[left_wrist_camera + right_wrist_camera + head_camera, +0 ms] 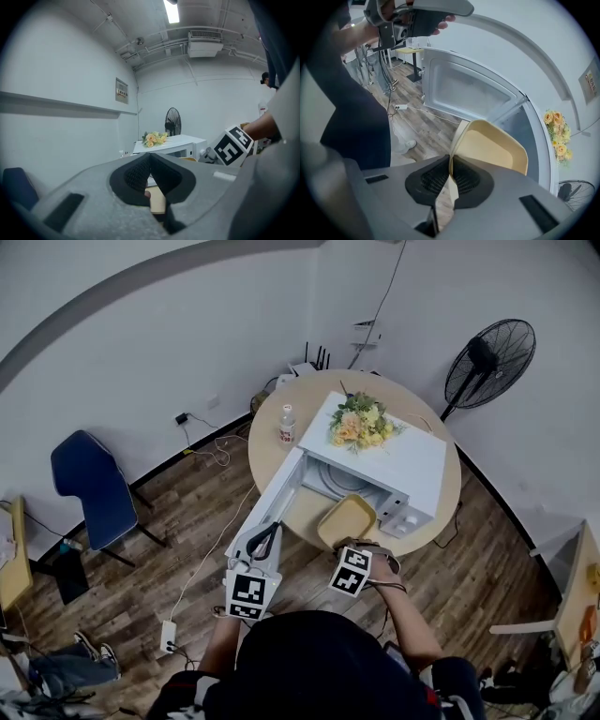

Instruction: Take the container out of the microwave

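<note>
Rim of the container [497, 147] was clamped at its near edge between the shut-down jaws of the right gripper [451, 161], the ribbed black pads pressed on either side of the thin wall. From that pinch the container stretched straight ahead of the jaws, its long axis running away from them toward the microwave [398, 460], and it was carried tilted, its hollow side turned up and to the right. It was a shallow, rounded-rectangle dish of smooth, pale yellow plastic, and nothing could be seen in it.

The container was judged to be clear of the cavity, held in the air just in front of the open mouth and above the near edge of the table [267, 423]. The right hand was plainly the nearer one. The left gripper [149, 157] was held well apart to the left, beside the swung-out door [272, 498], its jaws closed together on nothing.

Beyond, the microwave was seen as a white, boxy, glossy shell on the round, light wood table. Flowers [361, 423] lay on its top and a small bottle [287, 426] stood beside it. Farther off, a black wire-caged fan [487, 362] stood by the wall.
</note>
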